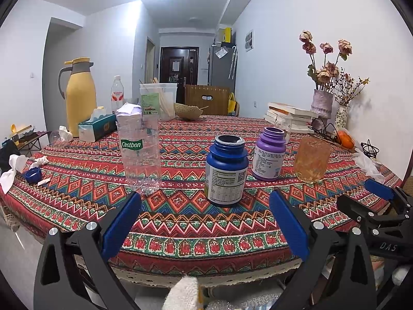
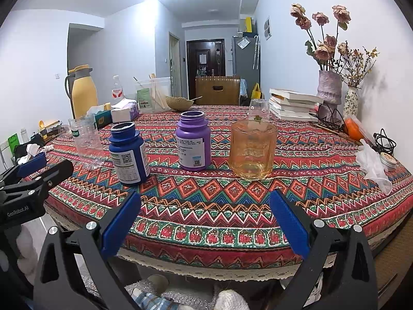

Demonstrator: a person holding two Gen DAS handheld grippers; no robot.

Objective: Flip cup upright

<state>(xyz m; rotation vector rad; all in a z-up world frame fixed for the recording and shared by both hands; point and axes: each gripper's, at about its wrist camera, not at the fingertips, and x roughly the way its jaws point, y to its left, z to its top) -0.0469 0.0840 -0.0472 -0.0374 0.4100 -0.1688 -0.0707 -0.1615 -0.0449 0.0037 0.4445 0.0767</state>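
An amber glass cup (image 2: 252, 149) stands on the patterned tablecloth (image 2: 232, 196) with its thick base down and rim up; it also shows at the right in the left wrist view (image 1: 311, 159). A small clear glass (image 2: 258, 110) stands upside down behind it. My right gripper (image 2: 205, 219) is open and empty at the table's near edge, short of the cup. My left gripper (image 1: 205, 219) is open and empty, facing a blue bottle (image 1: 226, 171). Each gripper shows at the side of the other's view.
A purple bottle (image 2: 194, 141) and the blue bottle (image 2: 129, 155) stand left of the cup, both without lids. A cut clear plastic bottle (image 1: 140, 155), tissue boxes, a yellow jug (image 1: 78, 95), books (image 2: 294, 103), vases and a white glove (image 2: 374, 165) ring the table.
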